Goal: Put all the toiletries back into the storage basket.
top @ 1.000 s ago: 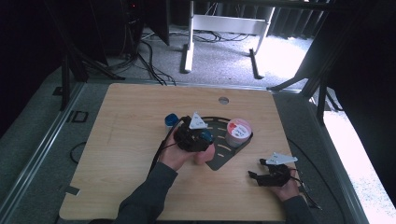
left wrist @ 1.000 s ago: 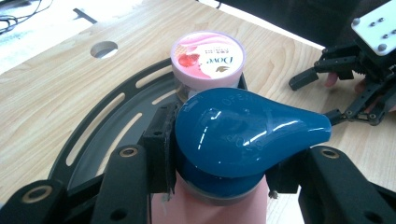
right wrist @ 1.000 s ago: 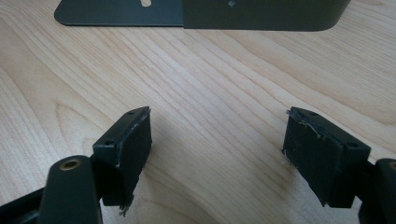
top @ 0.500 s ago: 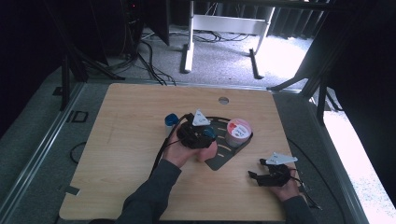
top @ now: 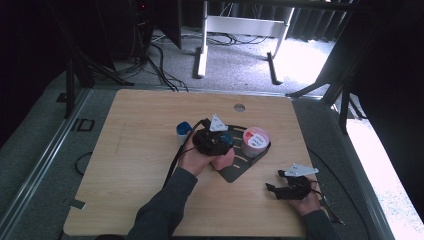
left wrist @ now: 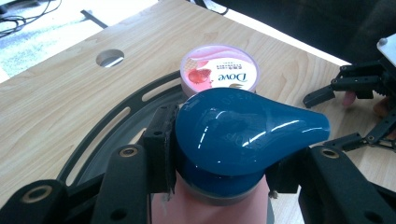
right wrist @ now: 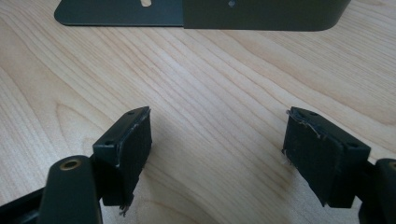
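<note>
My left gripper [top: 218,140] is shut on a pink bottle [top: 223,161] just under its blue pump cap [left wrist: 243,130]; the pads [left wrist: 161,142] press on both sides of the neck. The bottle is held over the near edge of a black metal rack [top: 240,169]. A pink-lidded Dove jar [top: 255,140] stands on that rack just beyond the cap, and it shows up close as the Dove jar [left wrist: 219,72] in the left gripper view. My right gripper [top: 274,181] rests low over the wood at the front right, open, with bare table between its pads [right wrist: 133,144].
A small blue-topped container [top: 183,129] stands on the table left of my left hand. A round cable hole [top: 239,107] lies near the far edge. The rack's dark edge [right wrist: 261,11] sits ahead of my right gripper. My right gripper [left wrist: 329,119] also appears at the right of the left gripper view.
My left gripper has edged slightly toward the jar with the bottle in it. The right gripper has stayed where it was.
</note>
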Tool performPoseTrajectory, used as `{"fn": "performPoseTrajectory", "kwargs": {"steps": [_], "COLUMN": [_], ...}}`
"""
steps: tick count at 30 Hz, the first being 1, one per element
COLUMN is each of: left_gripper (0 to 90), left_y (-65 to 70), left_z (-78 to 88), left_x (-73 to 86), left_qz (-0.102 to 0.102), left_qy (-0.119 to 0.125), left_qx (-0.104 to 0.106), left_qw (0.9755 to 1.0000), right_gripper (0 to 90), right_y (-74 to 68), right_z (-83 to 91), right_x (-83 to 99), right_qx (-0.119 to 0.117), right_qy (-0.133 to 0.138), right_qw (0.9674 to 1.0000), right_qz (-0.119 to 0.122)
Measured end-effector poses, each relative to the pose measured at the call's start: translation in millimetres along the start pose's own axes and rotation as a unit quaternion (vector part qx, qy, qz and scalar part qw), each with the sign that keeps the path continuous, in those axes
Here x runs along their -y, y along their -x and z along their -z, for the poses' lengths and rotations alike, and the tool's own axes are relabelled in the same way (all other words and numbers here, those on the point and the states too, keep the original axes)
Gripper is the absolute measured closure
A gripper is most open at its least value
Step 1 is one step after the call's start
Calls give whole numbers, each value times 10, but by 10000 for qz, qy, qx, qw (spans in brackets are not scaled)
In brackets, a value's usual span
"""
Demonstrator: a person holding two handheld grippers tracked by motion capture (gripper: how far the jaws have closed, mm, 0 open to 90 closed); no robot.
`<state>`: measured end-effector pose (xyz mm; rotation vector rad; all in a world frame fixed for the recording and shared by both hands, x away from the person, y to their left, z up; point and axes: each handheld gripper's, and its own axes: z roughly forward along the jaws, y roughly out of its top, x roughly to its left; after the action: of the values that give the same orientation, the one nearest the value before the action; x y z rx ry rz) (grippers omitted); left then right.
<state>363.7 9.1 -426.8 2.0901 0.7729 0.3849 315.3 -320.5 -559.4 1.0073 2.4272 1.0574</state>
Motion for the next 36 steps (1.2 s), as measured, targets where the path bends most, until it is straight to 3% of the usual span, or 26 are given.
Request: {"fn": "performPoseTrajectory", "kwargs": {"steps": [36], "left_gripper": [526], "left_y": [-101], "left_z": [-299], "left_x": [-103], "left_qz": [53], "left_qy": [-23], "left_qx": [-186], "left_qw": [9998], "right_gripper": [233], "right_y": [0], "right_z": [0], "right_x": [0], "right_qx": [-1], "right_qy": [-2], "right_qw": [10000], "right_qz": [1]}}
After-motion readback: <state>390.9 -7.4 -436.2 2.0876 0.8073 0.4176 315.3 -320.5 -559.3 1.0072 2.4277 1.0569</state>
